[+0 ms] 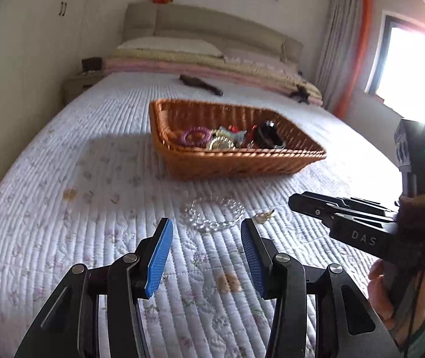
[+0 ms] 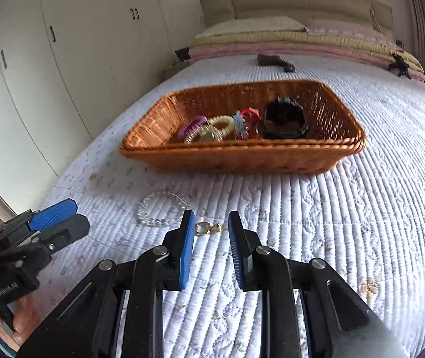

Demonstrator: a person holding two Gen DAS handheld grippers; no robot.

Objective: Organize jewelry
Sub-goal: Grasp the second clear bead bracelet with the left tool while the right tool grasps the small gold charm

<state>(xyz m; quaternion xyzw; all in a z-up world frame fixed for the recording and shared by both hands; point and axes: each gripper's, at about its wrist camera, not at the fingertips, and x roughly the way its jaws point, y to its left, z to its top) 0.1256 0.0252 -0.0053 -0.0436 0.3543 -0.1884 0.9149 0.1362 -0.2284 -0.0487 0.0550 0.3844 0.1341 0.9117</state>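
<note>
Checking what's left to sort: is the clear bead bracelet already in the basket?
No, the clear bead bracelet lies on the quilt in front of the basket.

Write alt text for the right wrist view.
The right gripper, fingers apart and empty, points at small gold earrings on a quilted bed, beside a clear bead bracelet. Beyond sits a wicker basket holding hair ties and a black watch.

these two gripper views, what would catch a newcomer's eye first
The wicker basket in the middle of the quilted bed draws the eye first, with hair ties and a dark watch piled inside. Nearer the camera, a clear bead bracelet and small gold earrings lie loose on the quilt. The left gripper points at the bracelet and the right gripper at the earrings, both open and empty.
</note>
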